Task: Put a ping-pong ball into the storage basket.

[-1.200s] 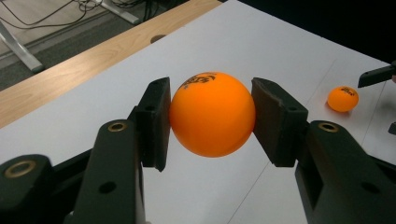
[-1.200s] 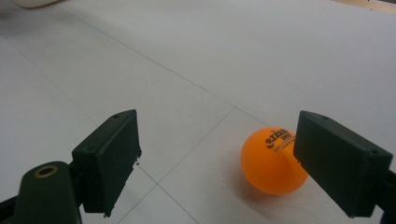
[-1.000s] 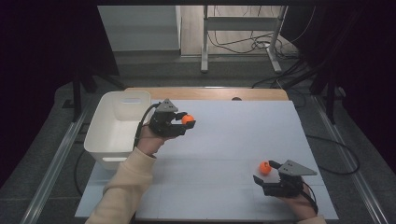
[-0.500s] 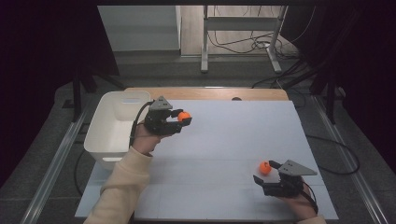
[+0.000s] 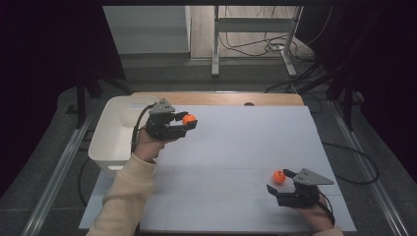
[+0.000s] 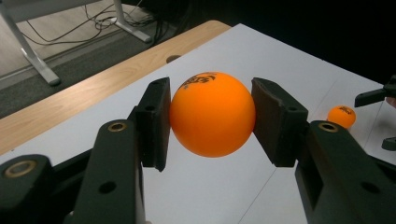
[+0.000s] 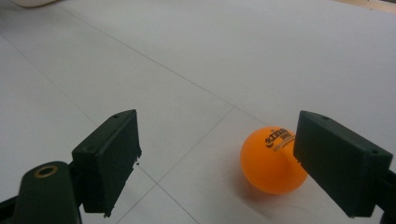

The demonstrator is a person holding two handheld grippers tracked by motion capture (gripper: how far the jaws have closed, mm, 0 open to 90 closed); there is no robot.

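My left gripper [image 5: 186, 124] is shut on an orange ball [image 5: 189, 119] and holds it above the white table, just right of the white bin [image 5: 111, 142]. In the left gripper view the ball [image 6: 212, 113] sits squeezed between both black jaws. A second orange ball [image 5: 279, 177] lies on the table at the front right. My right gripper [image 5: 279, 181] stands open beside it. In the right gripper view that ball [image 7: 271, 158] rests on the table close to the right-hand jaw, with a wide gap to the other jaw.
The white table [image 5: 246, 142] has a wooden strip [image 5: 221, 99] along its far edge. The bin stands at the table's left edge. A metal desk frame [image 5: 253, 34] and cables lie on the floor beyond.
My left gripper with its ball has drifted slightly left, toward the bin. The right gripper and the second ball have stayed in place.
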